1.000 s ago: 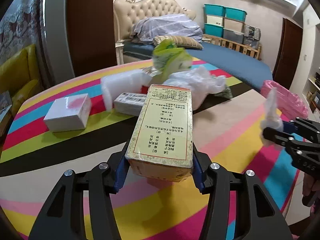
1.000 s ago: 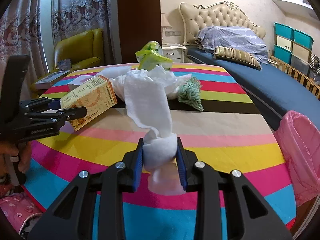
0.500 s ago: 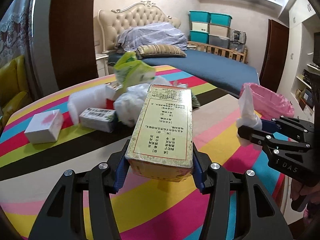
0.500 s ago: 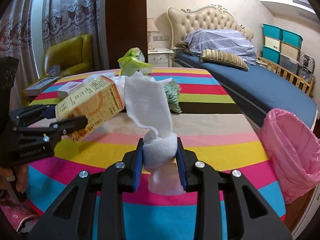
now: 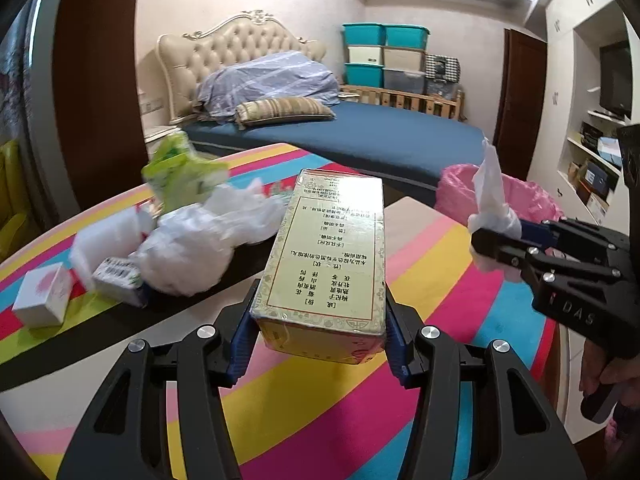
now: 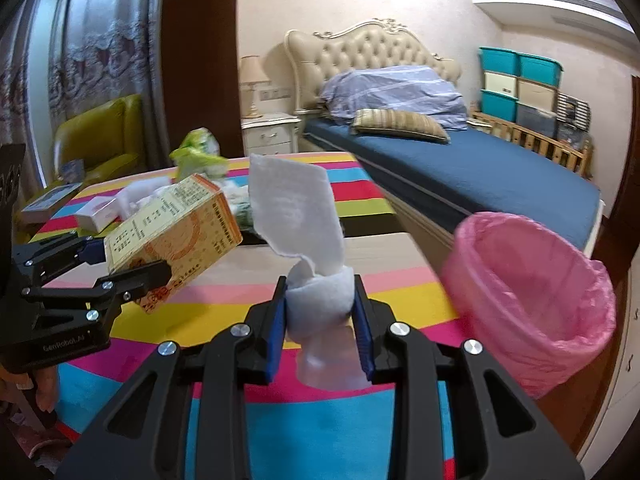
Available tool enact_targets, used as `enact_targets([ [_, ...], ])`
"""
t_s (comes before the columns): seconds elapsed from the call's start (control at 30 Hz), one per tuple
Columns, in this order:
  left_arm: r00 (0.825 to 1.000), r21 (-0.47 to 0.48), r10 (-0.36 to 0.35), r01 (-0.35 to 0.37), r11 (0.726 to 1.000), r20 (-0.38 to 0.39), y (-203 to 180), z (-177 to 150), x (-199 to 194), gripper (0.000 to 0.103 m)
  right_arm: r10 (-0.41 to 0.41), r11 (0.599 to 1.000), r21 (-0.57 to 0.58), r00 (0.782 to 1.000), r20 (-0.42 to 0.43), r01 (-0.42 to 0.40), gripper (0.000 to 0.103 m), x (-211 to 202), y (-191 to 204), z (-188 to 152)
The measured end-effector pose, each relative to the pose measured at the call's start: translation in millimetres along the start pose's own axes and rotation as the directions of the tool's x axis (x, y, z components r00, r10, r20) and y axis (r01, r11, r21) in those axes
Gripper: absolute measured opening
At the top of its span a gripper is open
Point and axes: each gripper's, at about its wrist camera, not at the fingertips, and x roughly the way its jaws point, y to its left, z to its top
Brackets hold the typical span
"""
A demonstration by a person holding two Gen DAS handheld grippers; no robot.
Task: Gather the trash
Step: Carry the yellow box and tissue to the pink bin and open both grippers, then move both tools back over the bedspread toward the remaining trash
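- Left gripper [image 5: 320,316] clamps the yellow box [image 5: 328,256], held above the striped table [image 5: 432,264].
- Right gripper [image 6: 320,312] pinches the white tissue [image 6: 304,224].
- Pink-lined bin [image 6: 532,300] at 3 o'clock past the table edge; its contents cannot be seen.
- Remaining wrappers [image 5: 192,248] at 10 o'clock.

left gripper [image 5: 320,332]: black frame | blue jaws | silver screws | right gripper [image 6: 320,332]: same
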Motion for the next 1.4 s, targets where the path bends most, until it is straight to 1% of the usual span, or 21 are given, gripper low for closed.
enact_targets([
  [0.1, 1.000, 0.023, -0.017, 0.017, 1.000, 0.004, -16.4, 7.2, 7.1, 0.050, -0.031, 0.999, 0.020, 0.999, 0.011, 0.031, 0.030, -4.6, -17.1, 0.8],
  [0.27, 0.997, 0.050, -0.072, 0.071, 0.996, 0.011, -44.7, 25.3, 19.9, 0.050, -0.095, 0.994, 0.055, 0.995, 0.032, 0.093, 0.030, -15.9, -48.6, 2.1],
  [0.4, 0.991, 0.070, -0.133, 0.134, 0.989, -0.010, -69.5, 42.2, 34.8, 0.050, -0.158, 0.983, 0.100, 0.987, 0.034, 0.154, 0.030, -26.4, -86.2, 1.9],
  [0.53, 0.984, 0.105, -0.178, 0.179, 0.978, -0.020, -95.9, 58.8, 48.5, 0.050, -0.195, 0.972, 0.141, 0.980, 0.030, 0.189, 0.031, -32.3, -121.8, -0.5],
  [0.63, 0.973, 0.122, -0.229, 0.230, 0.965, -0.025, -118.6, 73.7, 61.1, 0.050, -0.204, 0.968, 0.154, 0.979, 0.024, 0.198, 0.032, -31.8, -148.4, -2.9],
  [0.7, 0.965, 0.113, -0.260, 0.263, 0.958, -0.041, -131.8, 85.0, 73.4, 0.050, -0.217, 0.964, 0.162, 0.976, 0.013, 0.212, 0.032, -29.2, -165.5, -3.9],
  [0.8, 0.956, 0.115, -0.286, 0.291, 0.950, -0.063, -152.9, 98.6, 90.4, 0.050, -0.229, 0.955, 0.191, 0.973, -0.003, 0.225, 0.032, -23.7, -193.3, -4.5],
  [0.83, 0.951, 0.113, -0.302, 0.308, 0.944, -0.073, -160.5, 103.3, 97.7, 0.050, -0.232, 0.954, 0.194, 0.973, -0.005, 0.229, 0.032, -24.2, -201.1, -6.3],
  [0.9, 0.946, 0.120, -0.312, 0.320, 0.940, -0.085, -176.0, 111.7, 109.9, 0.050, -0.244, 0.951, 0.193, 0.970, -0.009, 0.241, 0.032, -20.9, -214.8, -6.8],
  [0.97, 0.939, 0.121, -0.330, 0.340, 0.933, -0.094, -186.4, 118.5, 119.9, 0.050, -0.251, 0.949, 0.195, 0.968, -0.014, 0.249, 0.032, -18.0, -223.5, -7.4],
  [1.03, 0.936, 0.105, -0.337, 0.347, 0.932, -0.103, -192.1, 124.1, 130.6, 0.050, -0.252, 0.946, 0.208, 0.968, -0.015, 0.249, 0.032, -15.1, -235.3, -7.4],
  [1.07, 0.932, 0.093, -0.348, 0.357, 0.929, -0.106, -193.9, 125.7, 135.2, 0.050, -0.249, 0.945, 0.217, 0.968, -0.012, 0.245, 0.033, -14.3, -241.6, -7.5],
  [1.1, 0.924, 0.083, -0.365, 0.375, 0.923, -0.111, -195.8, 127.7, 139.7, 0.050, -0.243, 0.945, 0.224, 0.970, -0.009, 0.239, 0.037, -13.4, -246.9, -7.4],
  [1.13, 0.911, 0.069, -0.396, 0.405, 0.912, -0.119, -198.3, 130.4, 146.2, 0.050, -0.235, 0.946, 0.229, 0.972, -0.006, 0.231, 0.040, -12.4, -250.5, -7.2],
  [1.17, 0.905, 0.062, -0.408, 0.417, 0.907, -0.119, -200.3, 132.2, 150.3, 0.050, -0.223, 0.947, 0.237, 0.975, 0.000, 0.217, 0.049, -11.1, -255.1, -6.8],
  [1.2, 0.904, 0.057, -0.412, 0.420, 0.906, -0.115, -201.9, 133.5, 154.5, 0.058, -0.208, 0.948, 0.246, 0.978, 0.008, 0.199, 0.061, -10.6, -259.5, -6.9],
  [1.23, 0.908, 0.057, -0.404, 0.412, 0.909, -0.112, -202.4, 134.0, 157.5, 0.066, -0.199, 0.948, 0.255, 0.980, 0.015, 0.189, 0.064, -11.1, -262.4, -7.5],
  [1.27, 0.918, 0.058, -0.383, 0.390, 0.919, -0.104, -204.2, 135.3, 159.3, 0.079, -0.198, 0.945, 0.269, 0.980, 0.022, 0.185, 0.065, -12.4, -266.4, -7.6],
  [1.3, 0.927, 0.051, -0.367, 0.372, 0.927, -0.083, -201.2, 134.3, 157.9, 0.080, -0.204, 0.941, 0.280, 0.979, 0.024, 0.190, 0.065, -14.4, -269.0, -7.7],
  [1.37, 0.928, 0.042, -0.365, 0.368, 0.929, -0.076, -192.8, 131.7, 155.4, 0.082, -0.212, 0.938, 0.288, 0.977, 0.035, 0.193, 0.065, -20.8, -270.3, -8.0],
  [1.4, 0.932, 0.044, -0.355, 0.359, 0.932, -0.077, -189.3, 129.8, 153.6, 0.085, -0.211, 0.939, 0.288, 0.976, 0.047, 0.189, 0.065, -26.7, -268.9, -8.2],
])
